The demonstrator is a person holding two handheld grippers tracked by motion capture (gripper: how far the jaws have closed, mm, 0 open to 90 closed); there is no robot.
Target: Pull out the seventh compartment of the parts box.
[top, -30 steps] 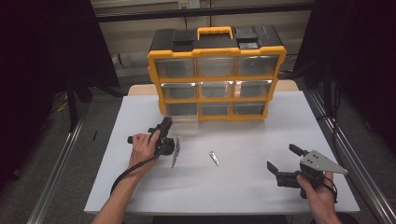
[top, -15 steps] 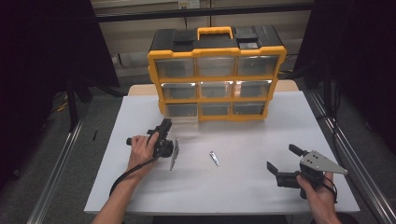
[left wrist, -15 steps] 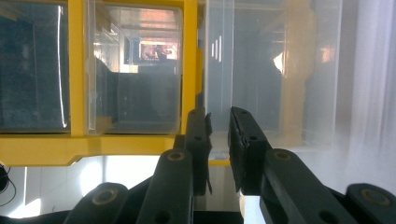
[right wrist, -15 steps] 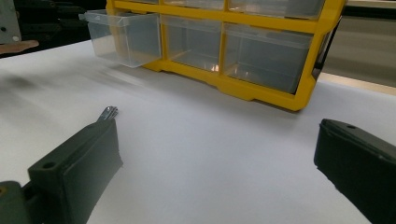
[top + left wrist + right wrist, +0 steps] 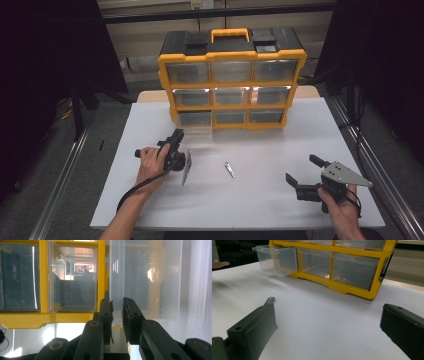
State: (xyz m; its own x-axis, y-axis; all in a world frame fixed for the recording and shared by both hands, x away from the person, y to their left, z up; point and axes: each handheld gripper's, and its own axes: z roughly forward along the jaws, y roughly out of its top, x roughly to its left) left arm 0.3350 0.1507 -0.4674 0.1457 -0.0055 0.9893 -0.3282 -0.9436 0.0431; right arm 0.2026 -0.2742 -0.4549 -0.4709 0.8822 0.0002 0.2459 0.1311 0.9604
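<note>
The yellow plastic organiser cabinet with clear drawers [image 5: 232, 80] stands upright at the far side of the white desk [image 5: 260, 200]; its bottom-left clear plastic drawer [image 5: 277, 260] is pulled out toward the person, its long axis running from the cabinet front out over the desk, its open end still in its slot. The left tool [image 5: 176, 141] lies just in front of that drawer, tilted on its side and pointing at the cabinet; its jaws are nearly together, clamped on the drawer's thin front wall. The right tool [image 5: 300, 172] rests well to the right, nearer the person, jaws wide apart around nothing; a small silvery metal piece [image 5: 229, 169] lies between the two, in front of the cabinet's middle column.
</note>
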